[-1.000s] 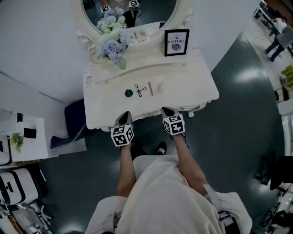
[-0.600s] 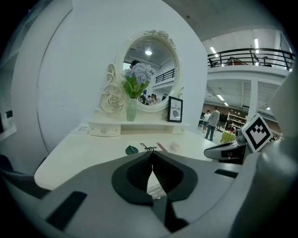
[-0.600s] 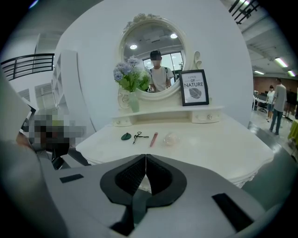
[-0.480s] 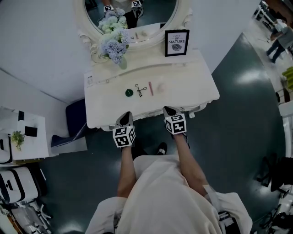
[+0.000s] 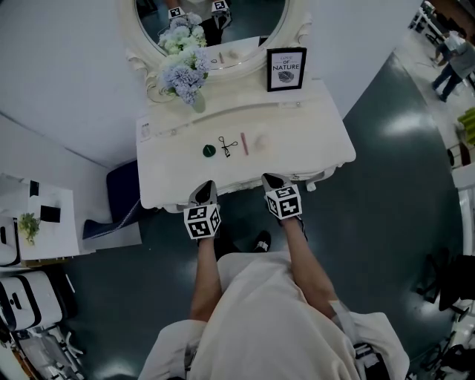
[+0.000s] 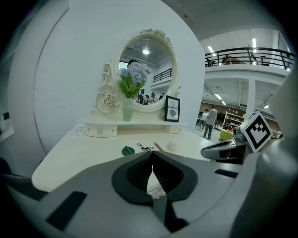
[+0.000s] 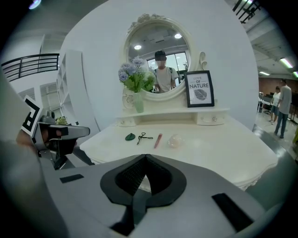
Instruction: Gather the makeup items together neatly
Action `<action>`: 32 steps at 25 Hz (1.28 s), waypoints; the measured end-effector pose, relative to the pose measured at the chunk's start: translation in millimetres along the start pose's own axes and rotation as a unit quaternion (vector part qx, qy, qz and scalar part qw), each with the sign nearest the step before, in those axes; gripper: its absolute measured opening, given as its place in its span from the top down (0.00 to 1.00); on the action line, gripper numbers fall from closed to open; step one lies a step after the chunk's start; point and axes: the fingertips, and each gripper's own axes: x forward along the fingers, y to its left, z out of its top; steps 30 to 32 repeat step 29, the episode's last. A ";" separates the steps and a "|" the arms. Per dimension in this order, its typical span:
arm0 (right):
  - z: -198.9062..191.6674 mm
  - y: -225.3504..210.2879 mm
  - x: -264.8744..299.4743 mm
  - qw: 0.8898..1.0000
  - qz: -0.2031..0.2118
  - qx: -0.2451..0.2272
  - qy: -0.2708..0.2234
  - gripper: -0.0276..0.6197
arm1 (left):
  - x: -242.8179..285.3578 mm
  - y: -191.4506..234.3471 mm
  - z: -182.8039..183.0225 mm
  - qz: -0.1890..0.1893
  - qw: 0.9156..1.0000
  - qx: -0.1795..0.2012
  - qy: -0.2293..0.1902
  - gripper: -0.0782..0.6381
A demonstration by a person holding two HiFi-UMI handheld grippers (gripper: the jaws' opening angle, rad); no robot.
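White bench (image 5: 312, 141) set against a pale wall, with an oval mirror (image 5: 245, 15) at its back edge. Bunch of blue and white flowers (image 5: 182, 70) in a vase at the mirror's left, framed print (image 5: 286, 69) upright at its right.

Left tongs (image 5: 202, 191) and right tongs (image 5: 273, 180) held side by side over the bench's near edge, apart from each other, both pointed toward the mirror. Both closed tip to tip, nothing gripped in either.

Makeup items laid in a short row near the middle of the bench, ahead of both tongs. From left to right: a round green compact (image 5: 209, 151), a black eyelash curler (image 5: 227, 145), a pink stick (image 5: 244, 143) and a pale round puff (image 5: 260, 141). Curler just beside the pink stick, compact a little apart on the left. None touched by either tongs.
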 end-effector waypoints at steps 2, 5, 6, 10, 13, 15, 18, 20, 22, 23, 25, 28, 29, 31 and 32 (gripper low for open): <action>0.0 -0.2 -0.9 1.000 0.000 -0.002 -0.001 0.90 | -0.1 -1.2 -0.9 -0.001 1.000 -0.001 0.000 0.87; -0.2 -2.3 -1.9 1.000 -0.002 0.000 -0.001 0.90 | 0.4 -3.4 -1.1 -0.002 1.000 0.000 0.001 0.87; 0.1 -3.1 -1.7 1.000 -0.002 0.000 -0.002 0.90 | 0.8 -3.7 -0.9 -0.002 1.000 0.000 0.002 0.87; 0.6 -3.3 -1.9 1.000 -0.001 -0.003 -0.003 0.90 | 1.0 -4.7 -1.1 -0.002 1.000 0.003 0.001 0.87; -0.6 -3.0 -2.7 1.000 -0.001 -0.004 -0.002 0.90 | 1.4 -6.7 -1.3 -0.003 1.000 0.003 0.002 0.87; -1.0 -3.9 -3.3 1.000 -0.001 -0.003 -0.002 0.90 | 2.3 -8.7 -1.0 -0.005 1.000 0.005 0.002 0.87; -1.9 -5.9 -4.5 1.000 -0.004 -0.003 -0.002 0.90 | 2.6 -10.5 -2.0 -0.006 1.000 0.007 0.004 0.87; -2.1 -7.0 -4.6 1.000 -0.007 -0.005 -0.002 0.90 | 2.9 -10.6 -2.5 -0.006 1.000 0.008 0.004 0.87; -1.7 -7.0 -4.5 1.000 -0.006 -0.007 -0.003 0.90 | 3.8 -11.9 -1.8 -0.007 1.000 0.009 0.005 0.87; -1.5 -6.4 -4.5 1.000 -0.005 -0.007 -0.003 0.90 | 4.3 -13.2 -0.9 -0.008 1.000 0.010 0.005 0.87; -1.1 -4.2 -4.3 1.000 -0.002 -0.008 -0.003 0.90 | 5.2 -15.4 0.5 -0.011 1.000 0.012 0.004 0.87; -1.7 -0.5 -3.6 1.000 0.003 -0.011 -0.003 0.90 | 5.8 -16.9 1.0 -0.013 1.000 0.014 0.004 0.87; -2.1 0.5 -3.3 1.000 0.005 -0.012 -0.003 0.90 | 5.9 -17.2 1.1 -0.013 1.000 0.015 0.004 0.87; -2.1 0.5 -3.3 1.000 0.005 -0.012 -0.003 0.90 | 5.9 -17.2 1.1 -0.013 1.000 0.015 0.004 0.87; -2.1 0.5 -3.3 1.000 0.005 -0.012 -0.003 0.90 | 5.9 -17.2 1.1 -0.013 1.000 0.015 0.004 0.87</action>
